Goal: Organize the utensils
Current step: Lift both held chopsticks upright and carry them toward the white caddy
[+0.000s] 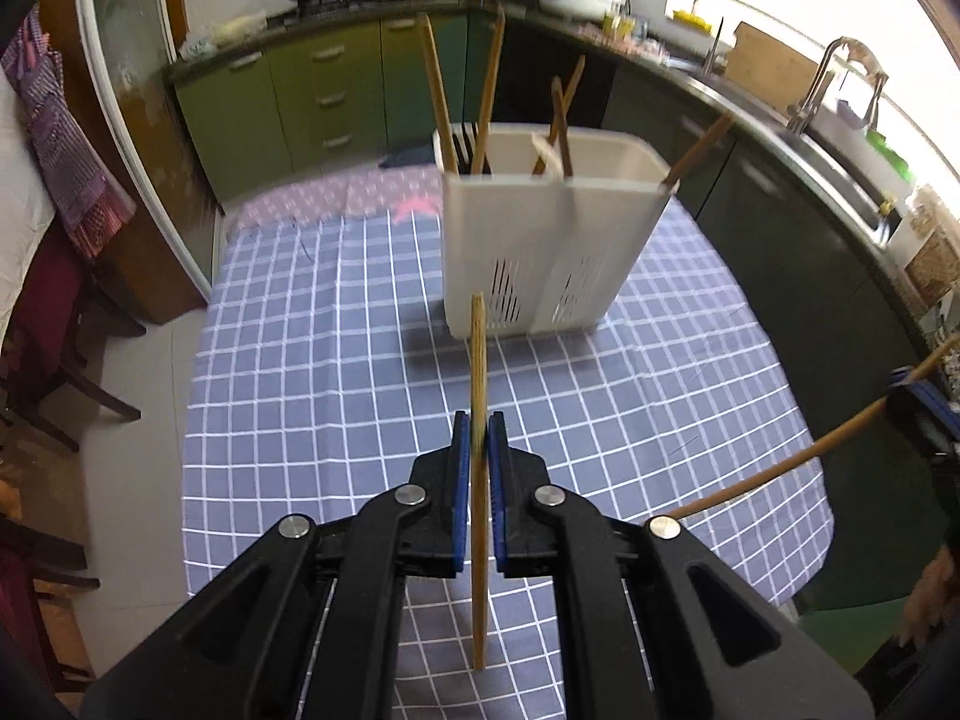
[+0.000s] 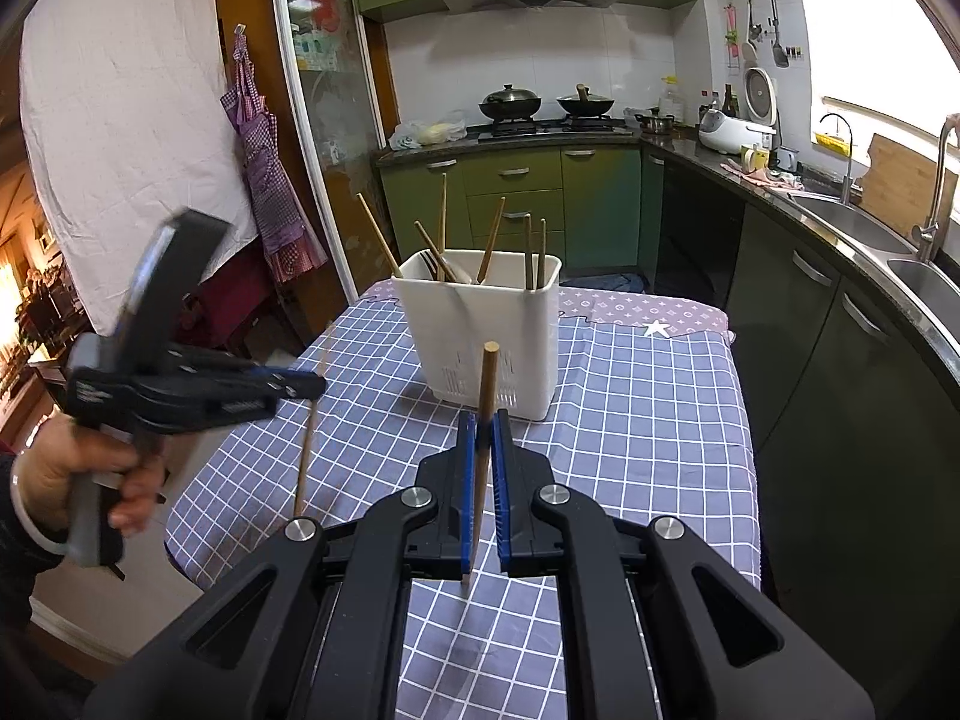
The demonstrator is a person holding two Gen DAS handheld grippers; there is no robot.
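In the left wrist view, the left gripper (image 1: pixel 479 438) is seen clamped on a wooden chopstick (image 1: pixel 478 420), which is held upright between the blue pads over the checked tablecloth (image 1: pixel 300 360). Beyond it, a white utensil holder (image 1: pixel 540 252) is stood on the cloth, with several chopsticks leaning in its compartments. At the right edge, the right gripper (image 1: pixel 921 402) is glimpsed with a second chopstick (image 1: pixel 780 474) gripped. In the right wrist view, the right gripper (image 2: pixel 485 438) is closed on that chopstick (image 2: pixel 485 408), held nearly upright just before the holder (image 2: pixel 486 336). To the left, the left gripper (image 2: pixel 300 387) is carried by a hand (image 2: pixel 102 474), its chopstick (image 2: pixel 309 420) hanging above the cloth (image 2: pixel 630 420)
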